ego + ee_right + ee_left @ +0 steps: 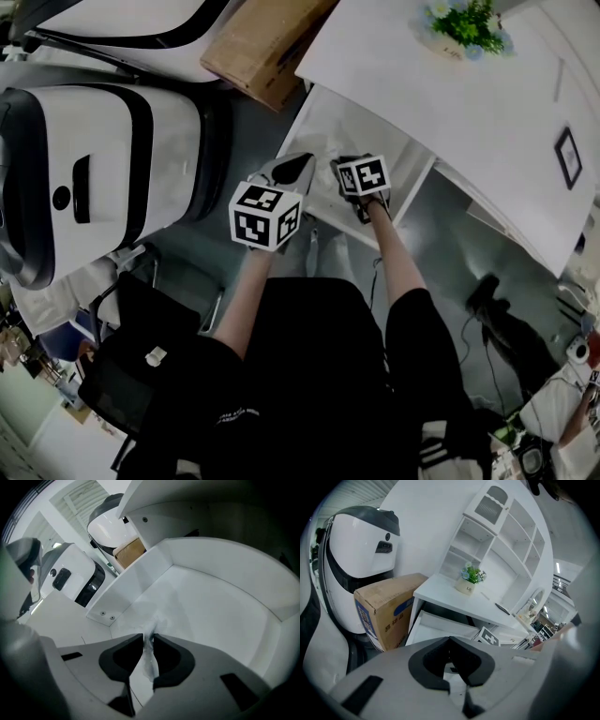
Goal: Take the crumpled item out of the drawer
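Right tool (149, 638) is inside the open drawer (225, 597), clenched on the crumpled item (150, 657). The item is a thin, white, wrinkled scrap, pinched between the two dark pads with an end sticking out past the tips. It sits over the drawer's white bottom, closer to the left wall than the right. Cannot tell if its far end touches the bottom or is lifted clear.

Left tool (450, 640) is closed with nothing in it, tips meeting. It is held outside the drawer, just left of the right tool. In the head view both marker cubes sit side by side at the drawer's near edge, left cube (265, 216) nearer the person, right cube (364, 175) slightly farther.

The drawer is pulled out from under the white table (450, 103). A small potted plant (469, 581) stands on the table top, toward the far side. A white shelf unit (497, 541) rises at the back of the table.

A cardboard box (384, 609) stands on the floor, left of the table and just beside it. A big white machine with black trim (103, 159) is left of the box.

The person's bare forearms reach forward from black sleeves.
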`<state>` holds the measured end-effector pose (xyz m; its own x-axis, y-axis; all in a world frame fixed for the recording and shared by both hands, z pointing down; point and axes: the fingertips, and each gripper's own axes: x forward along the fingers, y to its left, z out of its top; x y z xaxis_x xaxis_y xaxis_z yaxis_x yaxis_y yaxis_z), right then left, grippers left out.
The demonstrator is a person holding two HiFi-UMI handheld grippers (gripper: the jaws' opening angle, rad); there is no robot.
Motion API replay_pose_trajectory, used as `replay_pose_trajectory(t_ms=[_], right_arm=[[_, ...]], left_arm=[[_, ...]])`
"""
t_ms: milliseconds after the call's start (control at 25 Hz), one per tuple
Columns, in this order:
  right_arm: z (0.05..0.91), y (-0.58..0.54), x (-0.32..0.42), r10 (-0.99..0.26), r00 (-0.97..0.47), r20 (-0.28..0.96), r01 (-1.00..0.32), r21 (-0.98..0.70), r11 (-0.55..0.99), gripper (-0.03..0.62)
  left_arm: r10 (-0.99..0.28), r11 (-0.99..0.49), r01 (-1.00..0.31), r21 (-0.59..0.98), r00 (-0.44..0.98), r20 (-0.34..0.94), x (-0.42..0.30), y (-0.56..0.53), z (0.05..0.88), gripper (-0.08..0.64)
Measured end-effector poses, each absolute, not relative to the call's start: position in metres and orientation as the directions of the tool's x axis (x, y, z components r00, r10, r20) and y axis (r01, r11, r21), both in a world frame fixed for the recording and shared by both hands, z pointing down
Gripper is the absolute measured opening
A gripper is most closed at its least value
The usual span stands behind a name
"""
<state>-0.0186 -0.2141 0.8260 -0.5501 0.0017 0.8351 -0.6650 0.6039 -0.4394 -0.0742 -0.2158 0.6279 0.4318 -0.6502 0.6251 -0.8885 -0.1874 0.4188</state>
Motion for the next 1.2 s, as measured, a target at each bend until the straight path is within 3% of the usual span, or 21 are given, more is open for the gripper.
replay_pose_trajectory(t_ms=[680, 1200], right_arm=[[0.741, -0.229, -0.016, -0.149, -0.645, 0.75, -0.648, -0.432, 0.627, 0.048], [0.635, -0.237, 0.014, -0.389, -0.746, 0.54, -0.648, -0.454, 0.612, 0.046]], left_arm=[[-0.68, -0.22, -0.884, 0.413, 0.443, 0.584, -0.083, -0.202, 0.595, -0.002], [-0.723, -0.287, -0.876, 0.387, 0.463, 0.512, -0.088, -0.193, 0.558, -0.002]])
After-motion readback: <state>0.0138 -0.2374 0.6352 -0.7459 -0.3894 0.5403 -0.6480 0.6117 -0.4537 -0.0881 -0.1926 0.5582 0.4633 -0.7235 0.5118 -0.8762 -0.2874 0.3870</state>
